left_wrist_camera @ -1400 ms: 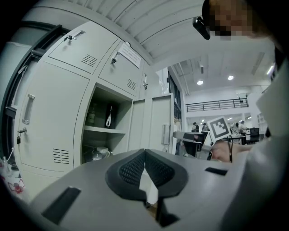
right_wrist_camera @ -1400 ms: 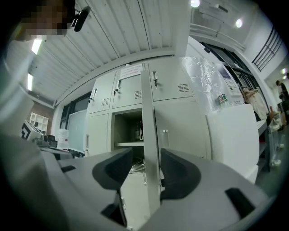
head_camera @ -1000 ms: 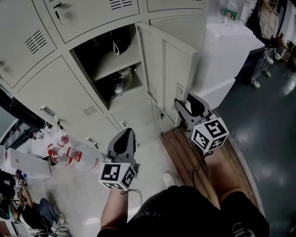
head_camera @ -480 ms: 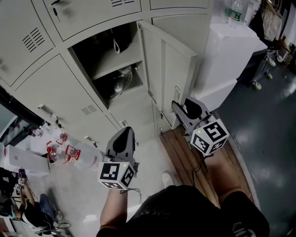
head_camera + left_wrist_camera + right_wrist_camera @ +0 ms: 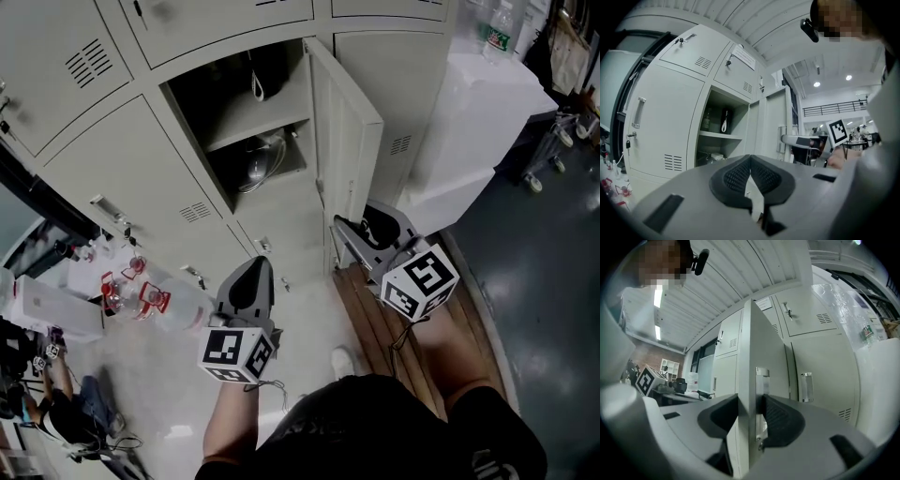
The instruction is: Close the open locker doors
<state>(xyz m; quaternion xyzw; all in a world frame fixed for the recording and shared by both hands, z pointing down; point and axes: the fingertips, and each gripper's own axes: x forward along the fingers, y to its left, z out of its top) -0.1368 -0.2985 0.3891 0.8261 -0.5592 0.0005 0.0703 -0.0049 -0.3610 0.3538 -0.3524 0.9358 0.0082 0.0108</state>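
One grey locker door [image 5: 347, 141] stands open in the bank, swung out from its right-hand hinge side. Behind it the open compartment [image 5: 248, 122] shows a shelf and a few dark items. My right gripper [image 5: 343, 231] straddles the door's free edge [image 5: 751, 362] beside the metal handle [image 5: 762, 380]. Its jaws have just been opening a little with the edge between them, and both pads still look to touch the door. My left gripper [image 5: 253, 269] hangs lower left of the door, away from the lockers, shut with nothing in it [image 5: 750, 174].
A white cabinet [image 5: 469, 122] with a bottle [image 5: 499, 33] on top stands right of the lockers. Wooden slats [image 5: 375, 314] lie on the floor under the right gripper. Clear bottles with red caps [image 5: 131, 295] sit at the left. My shoe [image 5: 342, 361] is below.
The door has swung left toward its frame, narrowing the opening, and the right gripper has moved left with it. The left gripper has stayed where it was.
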